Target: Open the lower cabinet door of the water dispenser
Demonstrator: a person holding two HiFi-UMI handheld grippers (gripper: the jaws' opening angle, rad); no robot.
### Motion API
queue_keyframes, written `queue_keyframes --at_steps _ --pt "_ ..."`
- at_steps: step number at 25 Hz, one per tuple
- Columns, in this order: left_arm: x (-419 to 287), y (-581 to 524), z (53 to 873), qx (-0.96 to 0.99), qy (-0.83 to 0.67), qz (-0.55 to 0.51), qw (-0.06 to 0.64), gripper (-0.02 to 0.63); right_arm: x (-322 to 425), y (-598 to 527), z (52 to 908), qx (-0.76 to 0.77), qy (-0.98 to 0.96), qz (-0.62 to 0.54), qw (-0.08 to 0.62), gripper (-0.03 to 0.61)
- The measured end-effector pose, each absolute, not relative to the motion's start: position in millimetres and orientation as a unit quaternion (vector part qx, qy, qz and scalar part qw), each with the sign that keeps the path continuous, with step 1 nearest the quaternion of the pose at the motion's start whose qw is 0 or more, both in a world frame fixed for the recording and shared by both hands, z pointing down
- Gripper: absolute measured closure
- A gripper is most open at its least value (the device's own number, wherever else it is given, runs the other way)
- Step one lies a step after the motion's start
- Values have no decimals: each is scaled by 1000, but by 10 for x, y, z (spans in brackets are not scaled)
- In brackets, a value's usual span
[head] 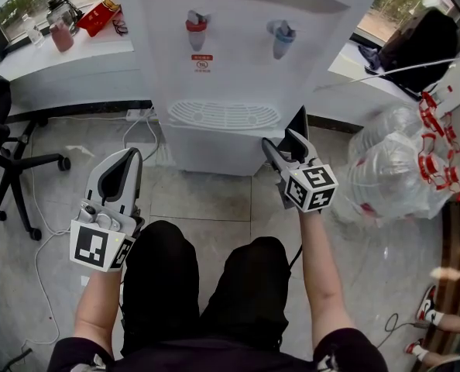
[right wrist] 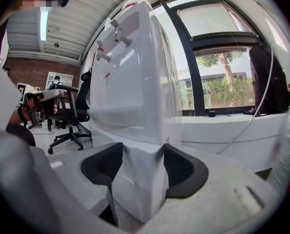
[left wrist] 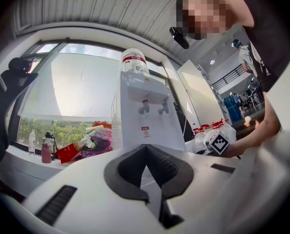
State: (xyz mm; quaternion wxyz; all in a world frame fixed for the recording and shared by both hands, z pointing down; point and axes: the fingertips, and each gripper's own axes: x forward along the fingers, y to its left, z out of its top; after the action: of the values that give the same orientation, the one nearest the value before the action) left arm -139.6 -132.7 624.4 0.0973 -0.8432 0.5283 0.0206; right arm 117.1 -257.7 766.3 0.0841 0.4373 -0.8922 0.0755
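Observation:
The white water dispenser stands straight ahead, its lower cabinet door below the drip grille and closed as far as I can see. My right gripper is at the cabinet's lower right corner. In the right gripper view that white corner fills the gap between the wide-set jaws of my right gripper; I see no clear squeeze by the pads. My left gripper hangs back at the left above my knee, shut on nothing, pointing toward the dispenser from a distance.
An office chair stands at the left. A power strip with cables lies on the floor by the dispenser's left side. A clear bag of empty water bottles sits at the right. The window ledge carries bottles and a red box.

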Motion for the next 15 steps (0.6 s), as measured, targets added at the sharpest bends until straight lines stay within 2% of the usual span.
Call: queue_keyframes --at_steps 15 --pt "-1315 -1329 6282 -846 524 18 99 607 1218 -2116 7665 393 -911 91 89 369"
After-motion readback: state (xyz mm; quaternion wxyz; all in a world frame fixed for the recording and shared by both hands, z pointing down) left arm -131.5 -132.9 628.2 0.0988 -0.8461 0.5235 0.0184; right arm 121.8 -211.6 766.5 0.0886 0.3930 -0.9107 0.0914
